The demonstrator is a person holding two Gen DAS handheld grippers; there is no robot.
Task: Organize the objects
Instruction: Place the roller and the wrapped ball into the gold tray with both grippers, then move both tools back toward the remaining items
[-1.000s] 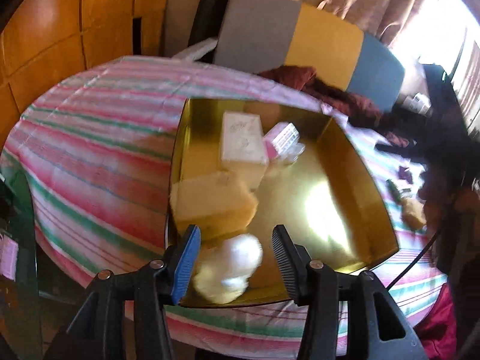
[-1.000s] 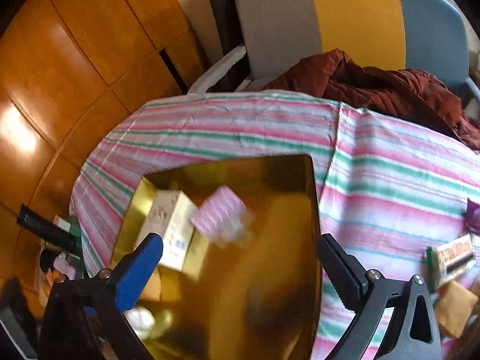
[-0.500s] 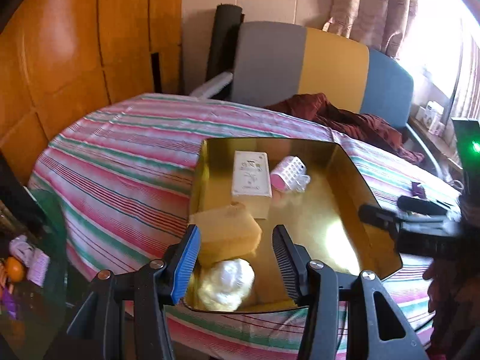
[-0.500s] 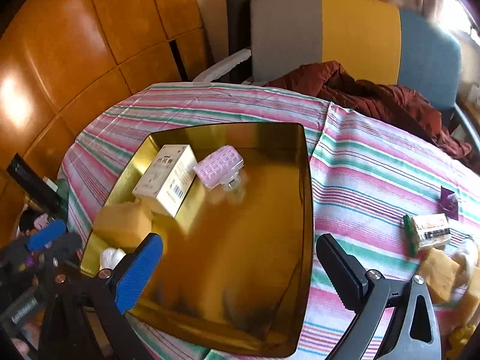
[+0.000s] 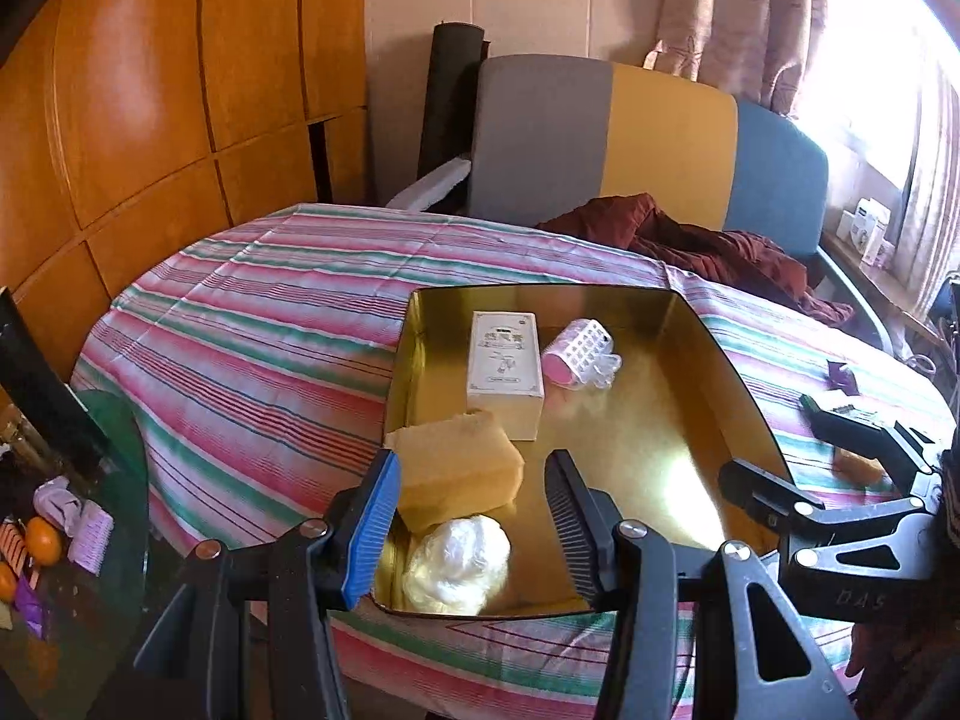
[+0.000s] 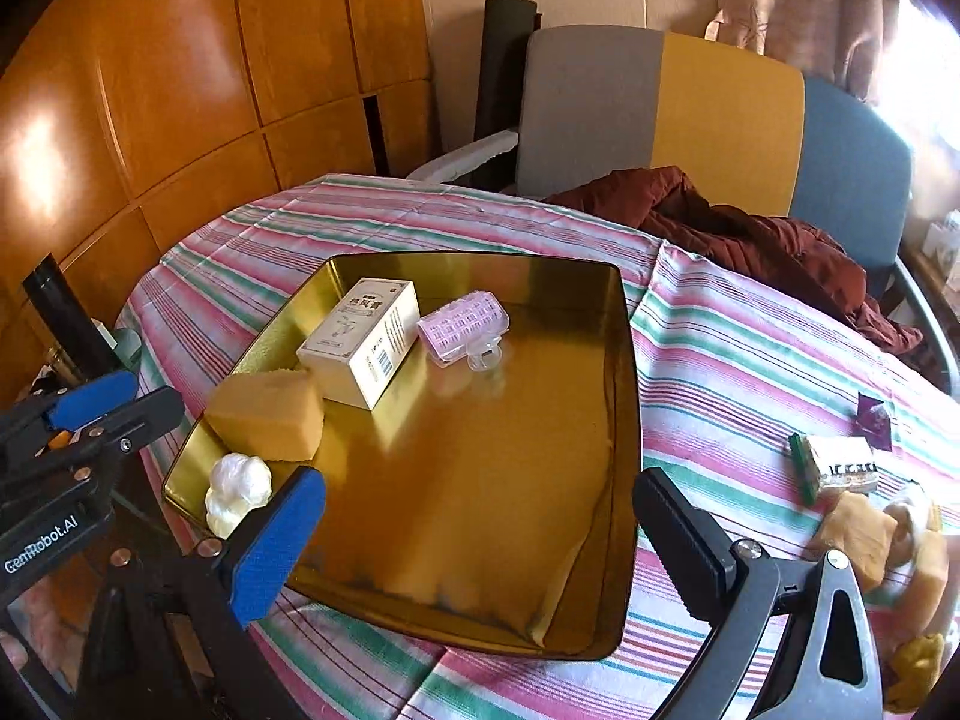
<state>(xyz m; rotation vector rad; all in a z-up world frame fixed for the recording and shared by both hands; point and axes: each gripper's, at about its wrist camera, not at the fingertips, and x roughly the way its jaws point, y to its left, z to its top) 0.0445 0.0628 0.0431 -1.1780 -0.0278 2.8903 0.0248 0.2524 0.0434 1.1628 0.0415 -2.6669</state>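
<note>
Table (image 6: 384, 228): round, under a striped pink, green and white cloth; it carries the gold tray and all loose items.
Gold tray (image 6: 624, 396): the landmark; shallow and square, at the table's middle, its right half bare.
White box (image 6: 360, 348): lying flat inside the tray toward its far left corner.
Yellow sponge (image 6: 267, 420): inside the tray, touching the box's near end, against the tray's left wall.
Pink hair roller (image 6: 462, 324): inside the tray, just right of the box, with a clear plastic piece at its near side.
White plastic wad (image 6: 237, 489): in the tray's near left corner, just beside the sponge.
Loose items: a green-edged packet (image 6: 837, 465), more yellow sponges (image 6: 858, 531) and a small purple scrap (image 6: 873, 414), all on the cloth well to the right of the tray.
Left gripper (image 5: 468, 528): spread and empty, hanging above the tray's near left corner, over the wad.
Right gripper (image 6: 480, 546): spread wide and empty, above the tray's near edge.
Step in hand (judgement): between placements; four items are in the tray, several not yet.
Next move (judgement): carry the right gripper rightward from the tray to the packet or a sponge, straddle it, close, and bring it to the tray's bare right half.
</note>
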